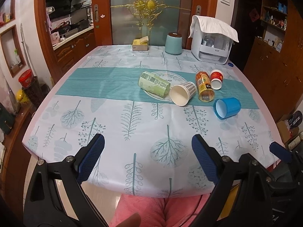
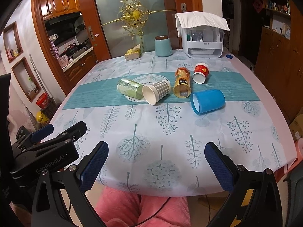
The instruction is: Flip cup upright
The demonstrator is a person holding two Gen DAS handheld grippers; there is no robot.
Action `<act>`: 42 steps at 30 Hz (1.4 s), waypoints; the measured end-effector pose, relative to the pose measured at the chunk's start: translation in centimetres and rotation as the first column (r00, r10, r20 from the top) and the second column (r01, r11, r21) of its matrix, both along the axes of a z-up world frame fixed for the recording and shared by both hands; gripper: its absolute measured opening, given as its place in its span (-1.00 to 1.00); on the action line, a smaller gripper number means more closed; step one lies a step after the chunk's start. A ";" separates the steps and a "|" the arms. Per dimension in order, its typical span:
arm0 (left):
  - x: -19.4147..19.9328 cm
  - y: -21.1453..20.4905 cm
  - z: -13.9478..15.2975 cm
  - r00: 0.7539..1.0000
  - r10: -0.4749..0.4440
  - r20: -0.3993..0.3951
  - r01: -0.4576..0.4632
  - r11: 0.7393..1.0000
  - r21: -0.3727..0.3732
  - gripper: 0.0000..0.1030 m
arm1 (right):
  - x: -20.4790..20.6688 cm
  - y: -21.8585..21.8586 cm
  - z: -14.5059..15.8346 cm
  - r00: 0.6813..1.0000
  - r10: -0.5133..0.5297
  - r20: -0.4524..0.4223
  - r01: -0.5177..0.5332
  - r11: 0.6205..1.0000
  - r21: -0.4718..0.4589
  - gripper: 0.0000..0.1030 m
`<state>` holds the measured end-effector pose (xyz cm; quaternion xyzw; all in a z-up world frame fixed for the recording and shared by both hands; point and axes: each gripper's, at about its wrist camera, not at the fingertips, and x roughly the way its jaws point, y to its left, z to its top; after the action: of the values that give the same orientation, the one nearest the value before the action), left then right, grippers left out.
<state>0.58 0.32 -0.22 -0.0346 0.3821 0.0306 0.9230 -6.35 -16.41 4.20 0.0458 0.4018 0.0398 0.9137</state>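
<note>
Blue-padded left gripper [image 1: 147, 158] and right gripper [image 2: 156, 165] gape wide, empty

ahead of us the table [image 1: 106, 113] wears a pale leaf-print cloth with a teal band. beyond it stands a frosted glass door [image 1: 151, 13] with gold ornament, a wood-framed kitchen opening [image 1: 68, 19] to its left, dark wooden cabinets [image 1: 274, 64] at right.

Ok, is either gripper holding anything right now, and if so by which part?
Nothing is held. The left gripper and right gripper are both open over the near table edge, short of the blue cup lying on its side.
</note>
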 end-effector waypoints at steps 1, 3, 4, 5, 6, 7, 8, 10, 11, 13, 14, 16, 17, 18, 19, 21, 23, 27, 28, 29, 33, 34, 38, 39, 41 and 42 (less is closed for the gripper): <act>0.1 -0.1 0.0 1.000 0.003 0.003 -0.003 1.000 0.007 0.79 | 0.0 -0.1 -0.1 1.000 -0.002 0.000 0.002 1.000 0.002 0.99; 0.3 -0.2 -0.1 1.000 0.010 0.006 -0.010 1.000 0.021 0.79 | 0.0 -0.2 -0.1 1.000 -0.002 0.003 0.002 1.000 0.003 0.99; 0.4 -0.2 -0.2 1.000 0.007 0.001 -0.007 1.000 0.021 0.79 | 0.2 -0.3 -0.3 1.000 -0.002 0.001 0.002 1.000 0.009 0.99; 0.7 -0.2 -0.3 1.000 0.000 -0.005 0.000 1.000 0.018 0.79 | 0.4 -0.3 -0.5 1.000 -0.002 -0.003 0.002 1.000 0.017 0.99; 0.9 -0.1 -0.4 1.000 -0.014 -0.011 0.014 1.000 0.012 0.79 | 0.5 -0.3 -0.7 1.000 0.000 -0.005 0.001 0.999 0.033 0.99; 1.2 0.0 -0.5 1.000 -0.026 -0.018 0.026 1.000 0.002 0.79 | 0.8 -0.6 -0.8 1.000 -0.001 -0.001 0.001 0.999 0.047 0.99; 1.5 0.2 -0.5 0.999 -0.031 -0.021 0.030 0.999 -0.010 0.79 | 1.0 -0.7 -0.9 1.000 -0.001 0.009 0.000 0.998 0.066 0.99; 1.9 0.6 -0.6 0.999 -0.034 -0.006 0.034 0.999 -0.019 0.79 | 1.5 -1.1 -1.2 1.000 0.013 0.027 -0.016 0.994 0.109 0.99; 2.3 0.8 -0.7 0.999 -0.038 -0.002 0.038 0.999 -0.010 0.79 | 1.8 -1.2 -1.4 0.999 0.019 0.028 -0.023 0.992 0.121 0.99; 3.2 1.2 -1.1 0.998 -0.053 -0.017 0.053 0.999 -0.004 0.79 | 2.6 -1.6 -1.7 1.000 0.018 0.023 -0.021 0.991 0.133 0.98; 4.0 1.6 -1.6 0.997 -0.069 -0.039 0.068 0.997 -0.023 0.79 | 3.0 -1.9 -1.9 1.000 0.014 0.023 -0.017 0.990 0.141 0.98; 5.7 2.2 -2.8 0.990 -0.098 -0.101 0.092 0.994 -0.061 0.77 | 3.9 -2.6 -2.3 1.000 0.007 0.023 -0.011 0.987 0.161 0.97; 6.4 2.4 -3.4 0.985 -0.112 -0.128 0.103 0.992 -0.073 0.73 | 4.6 -3.0 -2.8 1.000 0.004 0.010 -0.005 0.985 0.174 0.97; 7.1 2.6 -3.9 0.981 -0.125 -0.151 0.113 0.990 -0.083 0.70 | 5.1 -3.3 -3.1 1.000 0.001 0.001 -0.002 0.983 0.182 0.96; 7.9 2.8 -4.6 0.974 -0.137 -0.180 0.122 0.988 -0.091 0.69 | 5.8 -3.6 -3.5 1.000 -0.001 -0.009 0.003 0.982 0.190 0.95; 9.5 3.2 -5.9 0.964 -0.144 -0.222 0.128 0.988 -0.086 0.69 | 7.3 -4.1 -4.5 0.999 0.001 -0.034 0.006 0.979 0.203 0.88; 11.3 3.3 -7.1 0.953 -0.159 -0.259 0.148 0.987 -0.062 0.69 | 8.7 -4.6 -5.8 0.998 0.005 -0.059 0.007 0.978 0.206 0.81; 15.4 2.8 -9.1 0.918 -0.196 -0.345 0.235 0.969 0.074 0.68 | 11.5 -4.9 -8.8 0.995 0.018 -0.101 0.001 0.983 0.184 0.76; 16.5 2.5 -9.5 0.913 -0.200 -0.356 0.260 0.957 0.130 0.65 | 12.0 -4.9 -9.6 0.994 0.021 -0.110 -0.001 0.985 0.175 0.75; 17.4 2.3 -9.9 0.909 -0.199 -0.365 0.280 0.942 0.184 0.52 | 12.8 -5.0 -10.4 0.992 0.025 -0.123 -0.004 0.986 0.169 0.74; 20.7 1.3 -11.6 0.870 -0.223 -0.439 0.385 0.865 0.323 0.43 | 14.9 -5.5 -13.5 0.984 0.021 -0.180 0.005 0.989 0.147 0.74; 21.3 1.0 -11.9 0.859 -0.235 -0.454 0.411 0.845 0.341 0.43 | 15.5 -5.7 -14.3 0.981 0.016 -0.195 0.012 0.990 0.139 0.74; 23.3 -0.6 -13.0 0.814 -0.341 -0.471 0.552 0.707 0.443 0.43 | 16.8 -5.9 -16.2 0.970 0.011 -0.242 0.023 0.991 0.135 0.74; 23.4 -1.0 -13.0 0.803 -0.371 -0.466 0.579 0.671 0.464 0.43 | 17.0 -5.9 -16.6 0.967 0.013 -0.255 0.024 0.990 0.142 0.74; 24.0 -1.9 -13.1 0.779 -0.429 -0.457 0.625 0.582 0.520 0.43 | 17.3 -5.8 -17.1 0.960 0.017 -0.279 0.027 0.987 0.156 0.74; 24.2 -2.2 -13.1 0.770 -0.448 -0.455 0.638 0.550 0.538 0.43 | 17.5 -5.8 -17.4 0.957 0.021 -0.290 0.026 0.987 0.158 0.74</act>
<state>24.83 -1.85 -13.34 0.4228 0.4554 -0.1202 0.7742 11.12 -22.22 -13.22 0.1247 0.5271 0.0637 0.8382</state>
